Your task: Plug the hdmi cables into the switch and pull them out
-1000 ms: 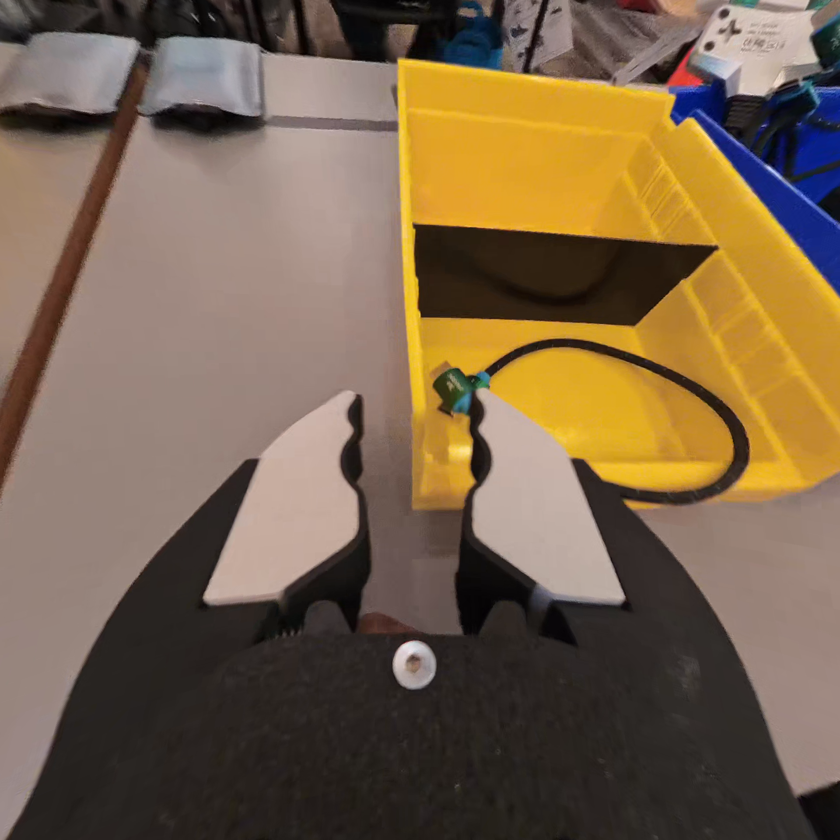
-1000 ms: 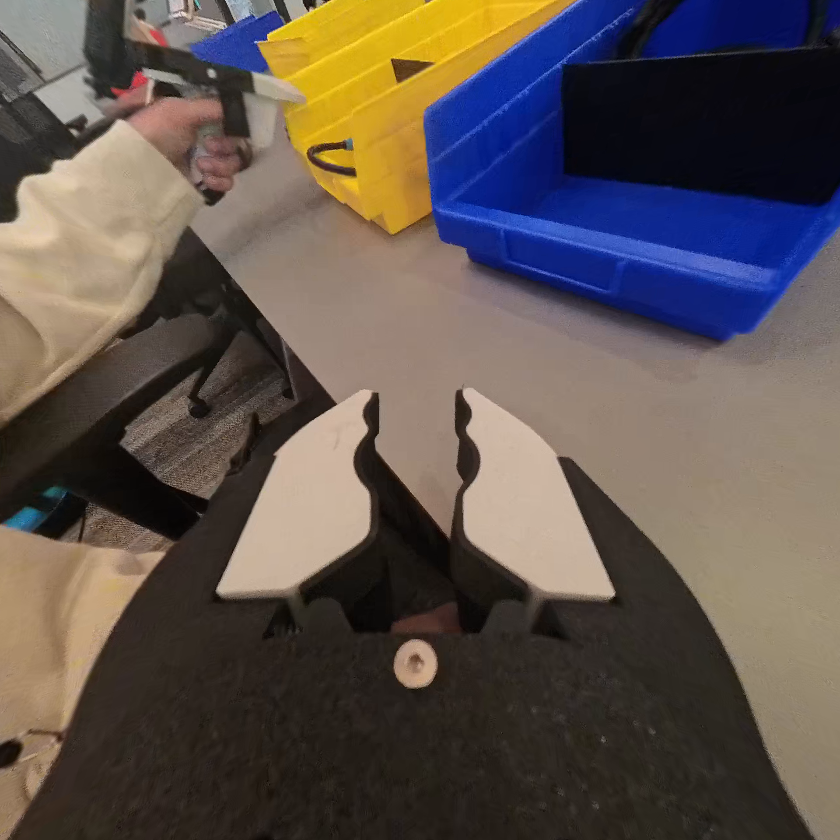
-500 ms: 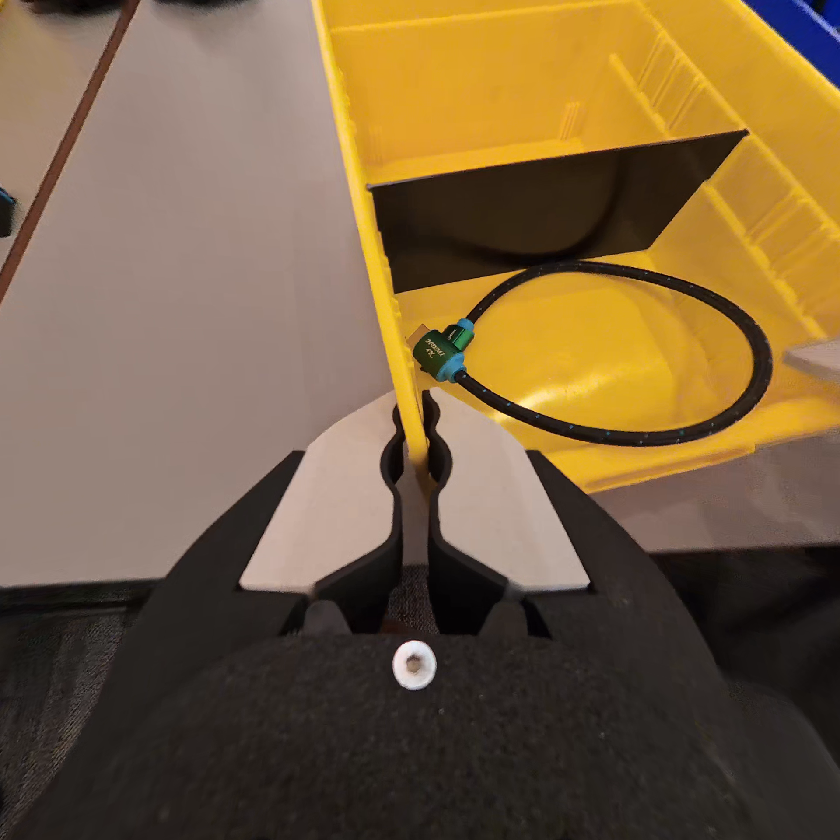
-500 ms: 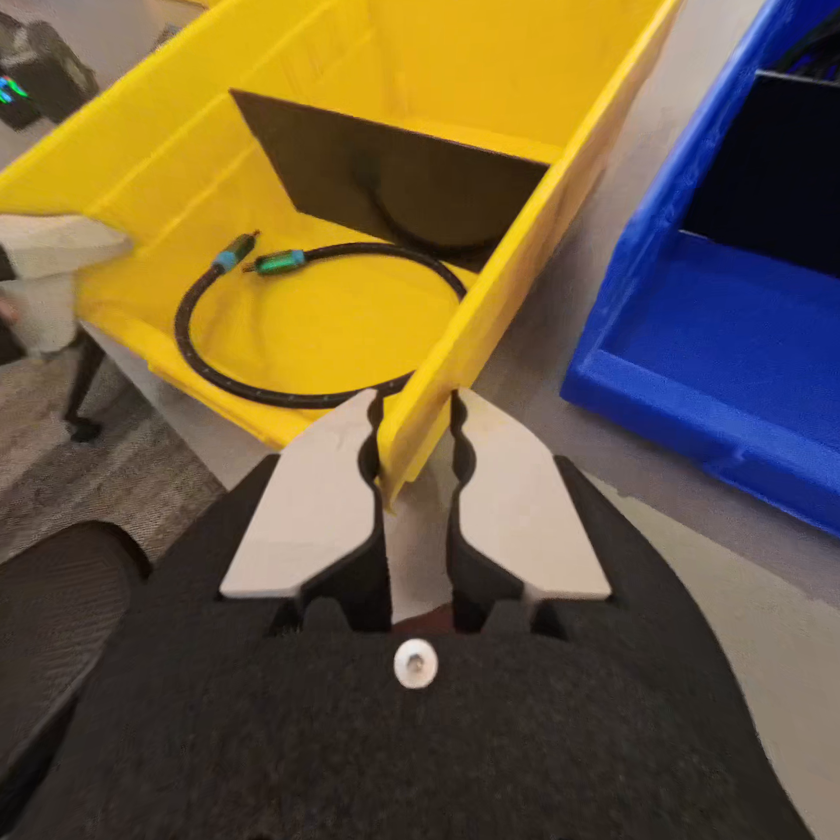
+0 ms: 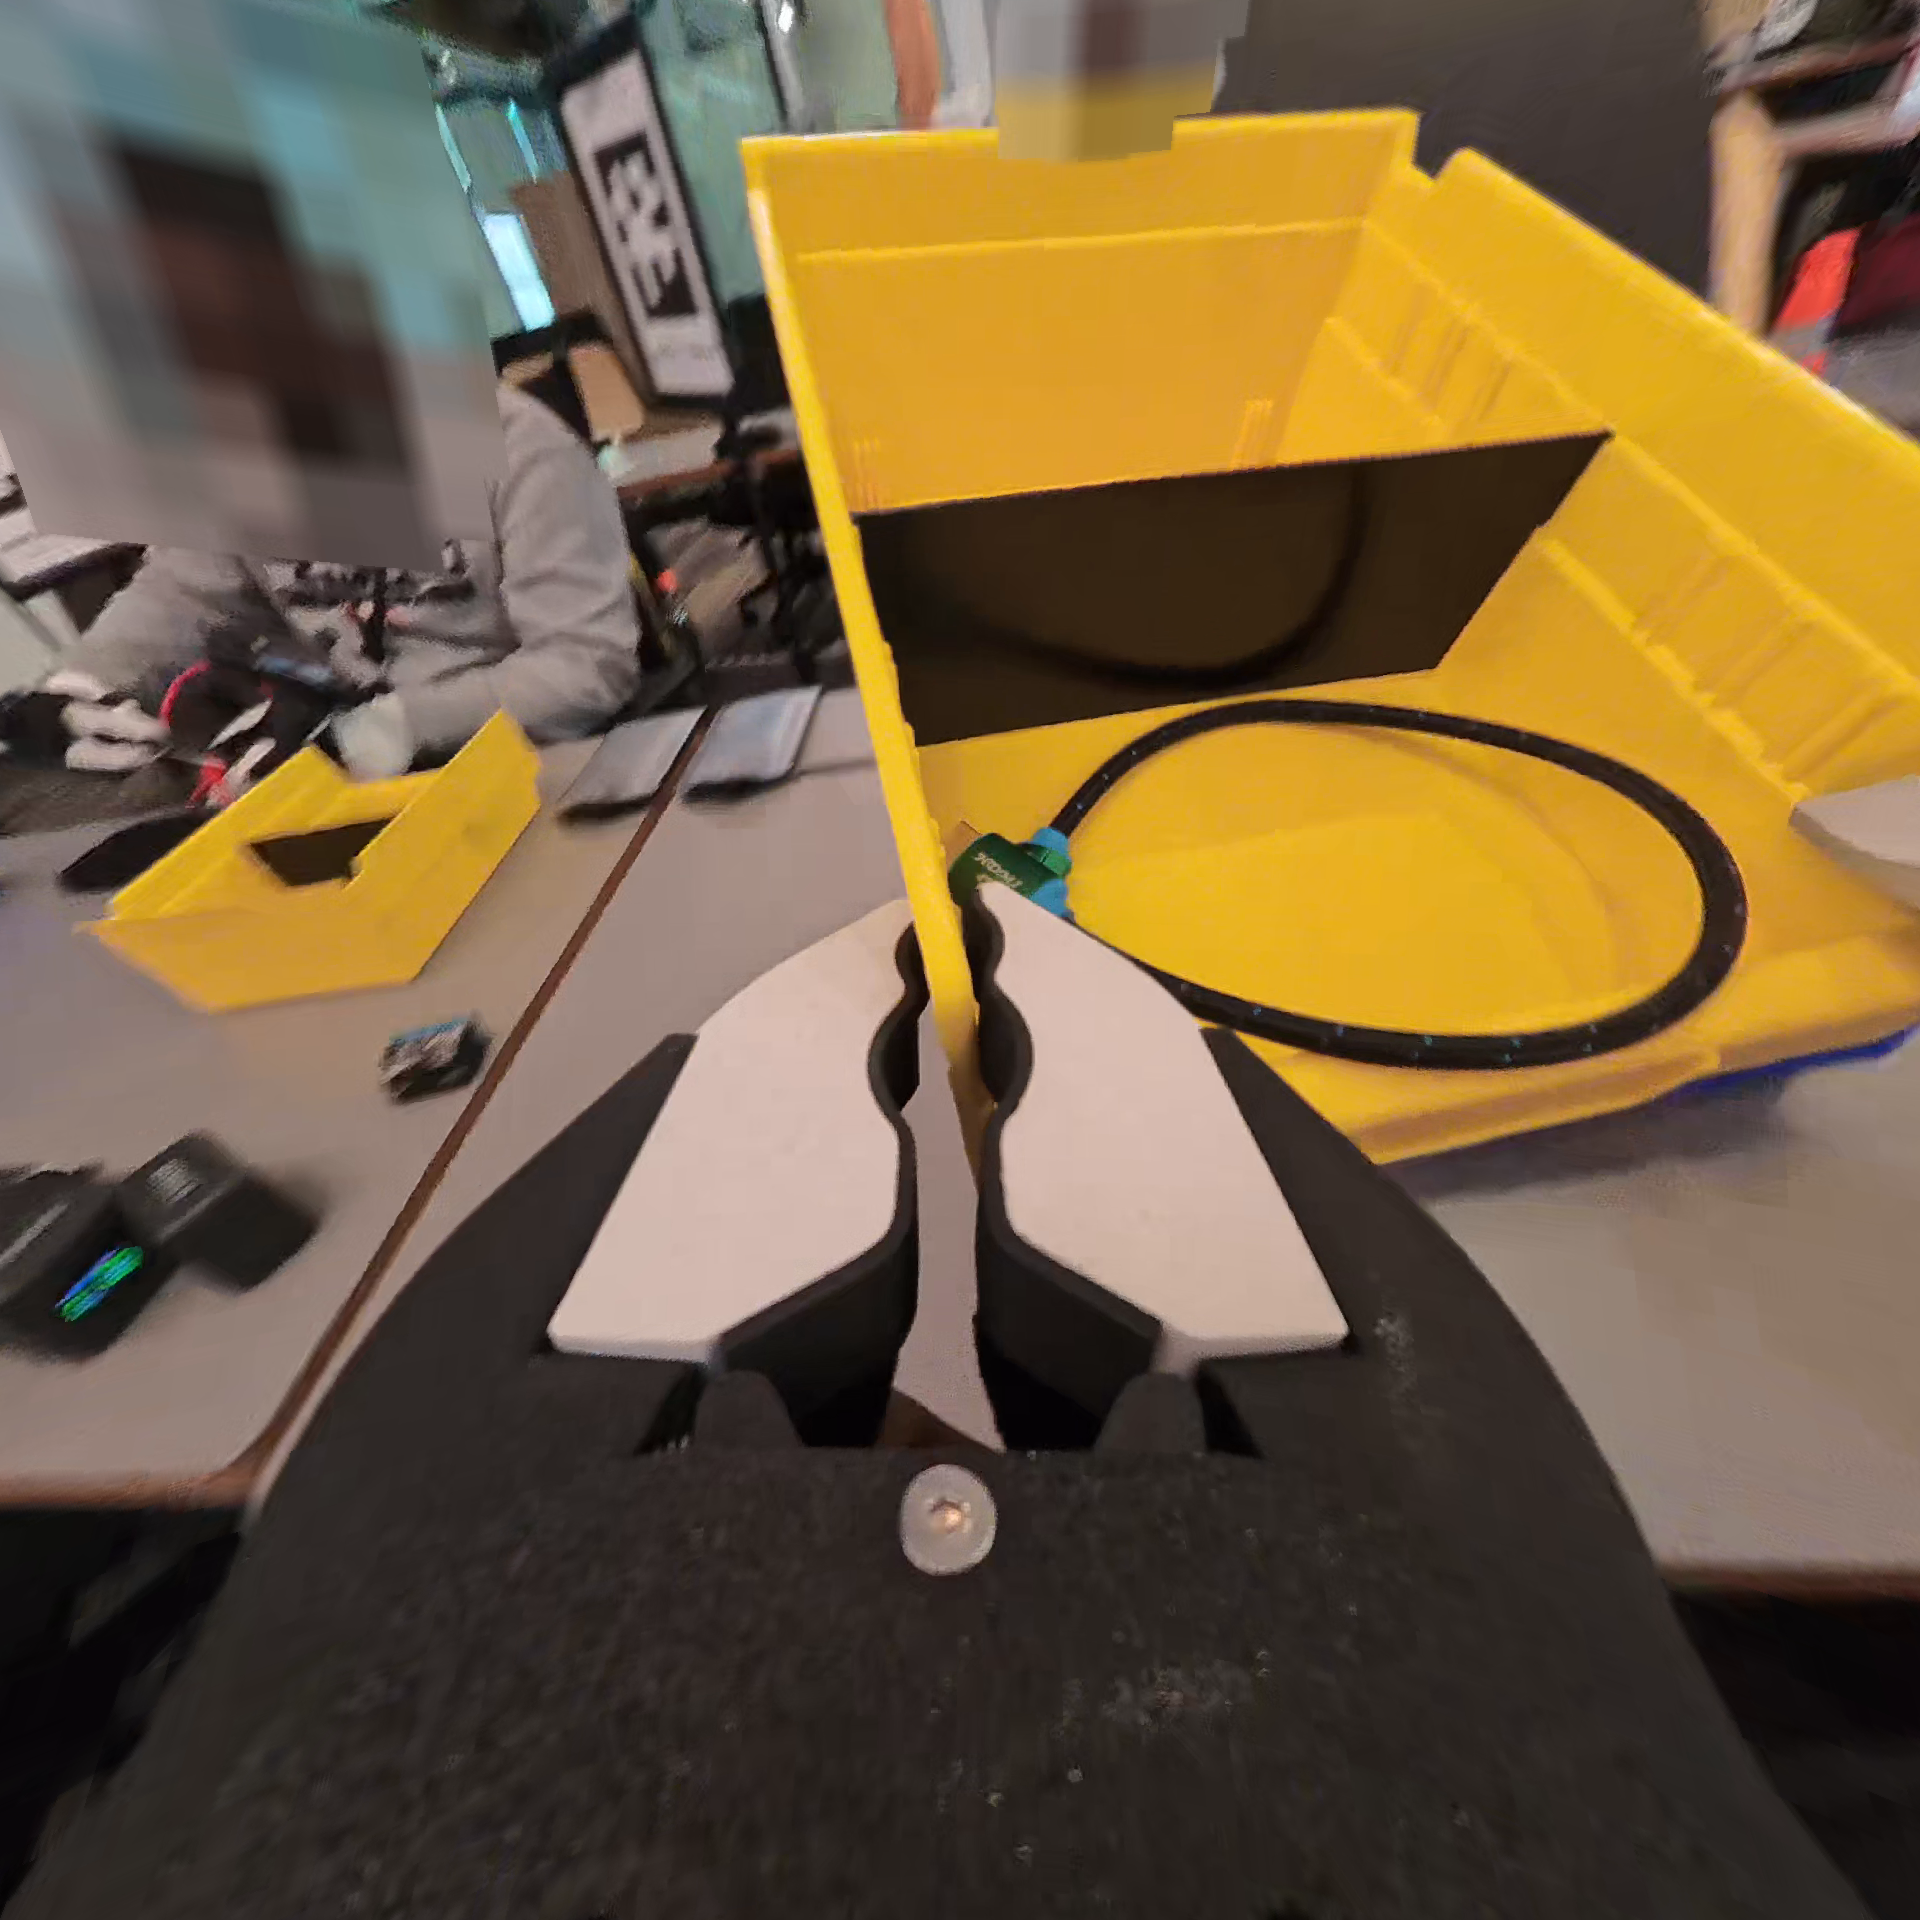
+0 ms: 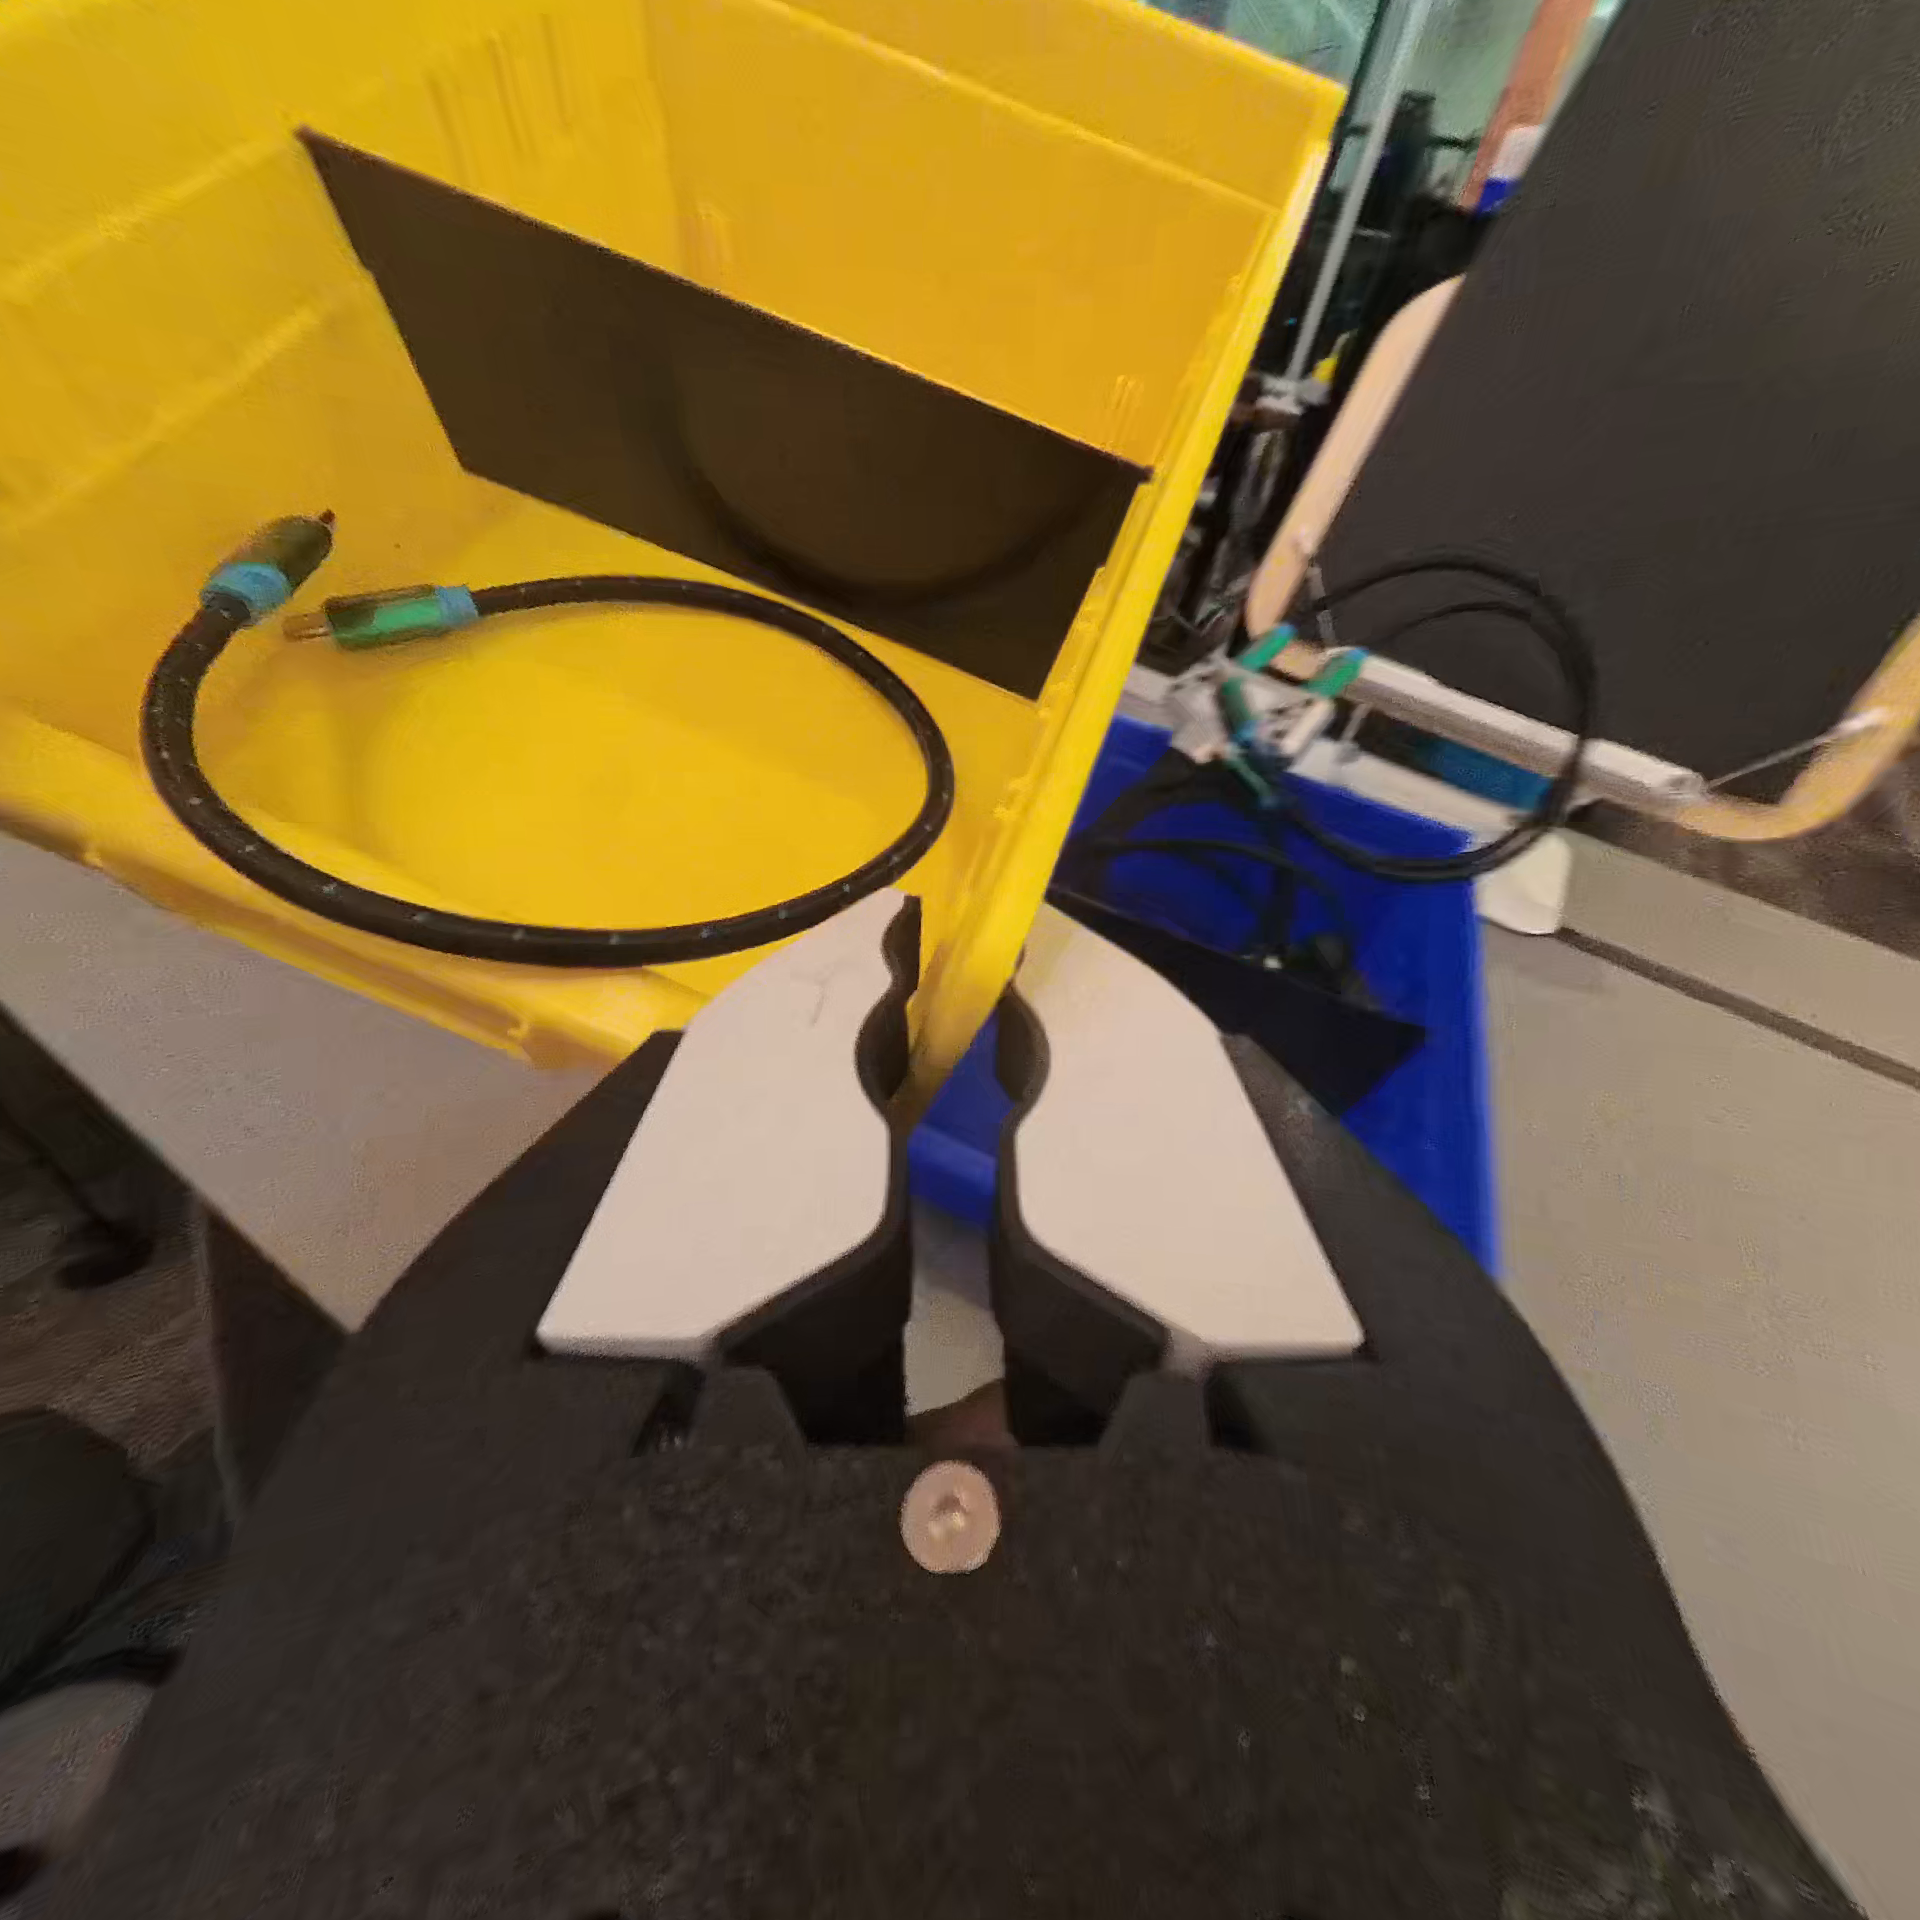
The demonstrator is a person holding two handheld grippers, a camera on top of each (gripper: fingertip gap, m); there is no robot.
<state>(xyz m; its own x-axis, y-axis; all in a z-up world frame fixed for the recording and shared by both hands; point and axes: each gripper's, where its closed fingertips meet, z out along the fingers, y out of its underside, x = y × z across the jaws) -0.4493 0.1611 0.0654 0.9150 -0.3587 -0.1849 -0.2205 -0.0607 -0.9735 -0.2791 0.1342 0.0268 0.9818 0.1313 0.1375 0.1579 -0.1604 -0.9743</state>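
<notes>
My left gripper (image 5: 943, 935) is shut on the left side wall of a yellow bin (image 5: 1091, 343). My right gripper (image 6: 961, 956) is shut on the bin's right side wall (image 6: 1049, 831). The bin is lifted and tilted, its far end raised. Inside its front compartment lies a coiled black braided hdmi cable (image 5: 1455, 1044) with green and blue plugs (image 6: 400, 615). A black divider (image 5: 1195, 582) crosses the bin. The tip of the right gripper shows at the right edge of the left wrist view (image 5: 1860, 831). No switch is clearly in view.
A blue bin (image 6: 1403, 1039) holding more black cables and a white device sits behind the yellow one. A second yellow bin (image 5: 312, 883), small black boxes (image 5: 208, 1221) and a seated person's sleeve (image 5: 540, 603) are on the left. The grey table (image 5: 1662, 1351) lies below. The left gripper's tips are roughly 20 centimeters from the right gripper's.
Both grippers have closed on the yellow bin's side walls and lifted it; its far end has tipped up and the room behind now shows.
</notes>
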